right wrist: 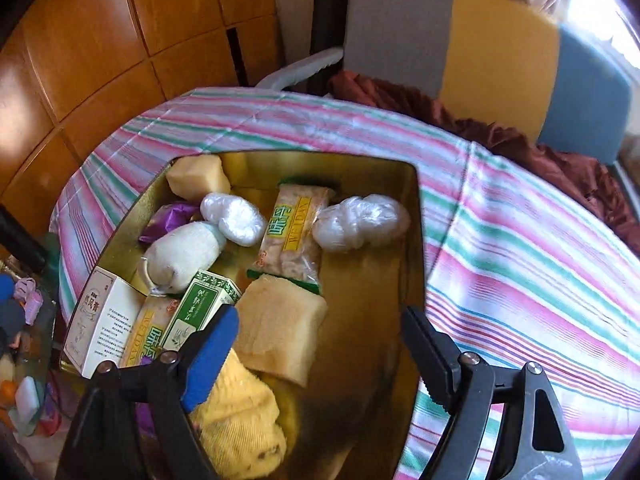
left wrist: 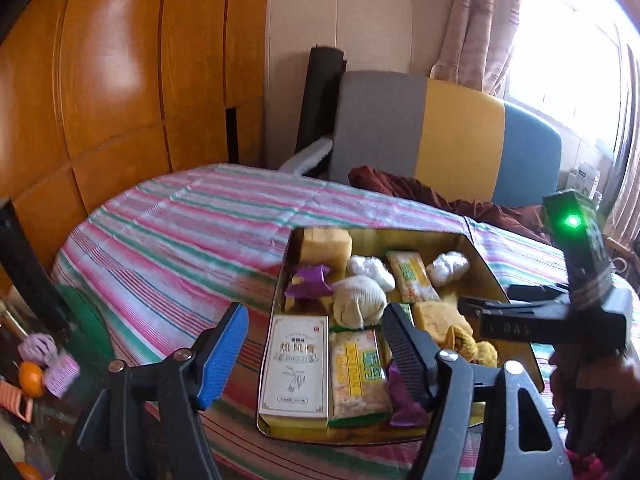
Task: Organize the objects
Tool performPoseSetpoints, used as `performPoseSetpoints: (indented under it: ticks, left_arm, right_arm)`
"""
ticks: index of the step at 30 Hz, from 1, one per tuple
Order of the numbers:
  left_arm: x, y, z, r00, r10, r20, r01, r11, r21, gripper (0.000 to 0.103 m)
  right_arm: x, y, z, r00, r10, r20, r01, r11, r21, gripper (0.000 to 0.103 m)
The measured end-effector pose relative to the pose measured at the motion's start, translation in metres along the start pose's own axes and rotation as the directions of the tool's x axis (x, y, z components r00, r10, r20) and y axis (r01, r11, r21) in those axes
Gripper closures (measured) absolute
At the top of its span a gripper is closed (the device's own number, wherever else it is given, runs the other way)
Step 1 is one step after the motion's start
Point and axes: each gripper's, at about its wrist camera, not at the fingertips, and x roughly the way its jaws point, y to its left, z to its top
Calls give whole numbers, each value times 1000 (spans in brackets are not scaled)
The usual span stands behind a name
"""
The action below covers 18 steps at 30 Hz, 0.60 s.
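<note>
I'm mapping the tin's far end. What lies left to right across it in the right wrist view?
Sponge → left plastic-wrapped bundle → cracker pack → right plastic-wrapped bundle, all inside the tin.

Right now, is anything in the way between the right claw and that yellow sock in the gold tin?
Nothing visible blocks it. The right claw hangs open just above the yellow sock, which lies uncovered at the near end of the gold tin, beside the sponge.
</note>
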Motion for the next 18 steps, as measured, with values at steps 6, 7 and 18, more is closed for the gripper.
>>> performPoseSetpoints:
  ticks: [6,7,18]
  left_arm:
    - [-13,-21,7,987,160,26,-161,987,8,30]
    - [-16,-22,7,984,177,27,-177,984,-6,30]
    - [-23,-32,-4,989,148,-23,-149,987,-62,39]
  right_arm:
    - [-43,-1,-24,988,-84,127,75,995,73,12]
    - [-49,-1,-28,986,-85,145,74,994,82,11]
    - [-76,9,-72,978,-98,186,82,992,94,10]
